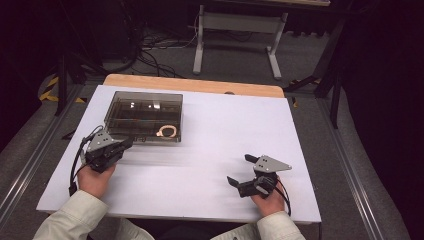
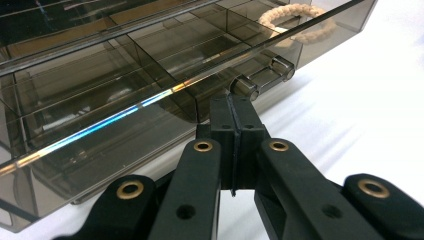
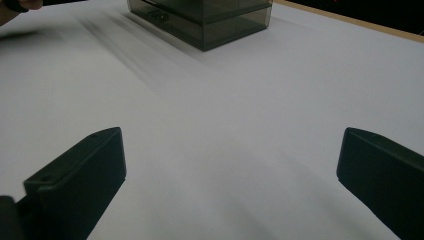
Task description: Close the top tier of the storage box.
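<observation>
My left gripper, fingers clenched together, sits at the smoky box's front latch, box at twelve o'clock; my right gripper's fingers spread wide over bare bench

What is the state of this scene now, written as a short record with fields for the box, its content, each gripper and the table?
box: smoked transparent plastic compartment box, lid down, on the far left part of the table
latch: clear latch on the box's front wall
content: beige braided rope ring in the front right compartment
left gripper: left gripper, jaws shut with nothing between them, tips right at the latch
right gripper: right gripper, jaws wide open, over bare table
table: white table top
</observation>
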`<state>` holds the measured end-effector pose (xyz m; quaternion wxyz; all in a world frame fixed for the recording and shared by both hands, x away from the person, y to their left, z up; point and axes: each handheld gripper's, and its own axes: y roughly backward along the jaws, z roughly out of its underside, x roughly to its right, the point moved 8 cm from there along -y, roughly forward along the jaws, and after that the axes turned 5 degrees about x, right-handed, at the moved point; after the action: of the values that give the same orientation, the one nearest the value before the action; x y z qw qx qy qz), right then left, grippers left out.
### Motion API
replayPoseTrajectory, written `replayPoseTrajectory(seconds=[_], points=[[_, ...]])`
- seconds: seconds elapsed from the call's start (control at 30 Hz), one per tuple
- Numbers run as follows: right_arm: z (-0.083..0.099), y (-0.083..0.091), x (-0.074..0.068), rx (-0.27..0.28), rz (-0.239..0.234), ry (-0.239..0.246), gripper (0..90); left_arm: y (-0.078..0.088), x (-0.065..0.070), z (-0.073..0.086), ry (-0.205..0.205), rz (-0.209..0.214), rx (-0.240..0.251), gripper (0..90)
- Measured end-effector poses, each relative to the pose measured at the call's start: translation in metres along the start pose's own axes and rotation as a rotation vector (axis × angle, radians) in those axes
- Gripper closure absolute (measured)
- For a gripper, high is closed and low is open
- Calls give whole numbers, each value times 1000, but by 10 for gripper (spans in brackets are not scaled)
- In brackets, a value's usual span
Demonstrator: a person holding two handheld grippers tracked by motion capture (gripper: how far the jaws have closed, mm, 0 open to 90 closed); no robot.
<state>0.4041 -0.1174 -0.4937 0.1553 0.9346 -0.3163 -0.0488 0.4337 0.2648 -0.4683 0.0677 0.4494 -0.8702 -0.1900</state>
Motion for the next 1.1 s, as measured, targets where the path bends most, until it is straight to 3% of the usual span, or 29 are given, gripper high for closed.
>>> replayPoseTrajectory(seconds=[0.47, 1.1], points=[[0, 0, 0, 1, -1, 0, 0, -13, -8, -9, 2, -32, 14, 898], [0, -1, -1, -2, -2, 2, 0, -31, -22, -16, 42, -58, 8, 897]])
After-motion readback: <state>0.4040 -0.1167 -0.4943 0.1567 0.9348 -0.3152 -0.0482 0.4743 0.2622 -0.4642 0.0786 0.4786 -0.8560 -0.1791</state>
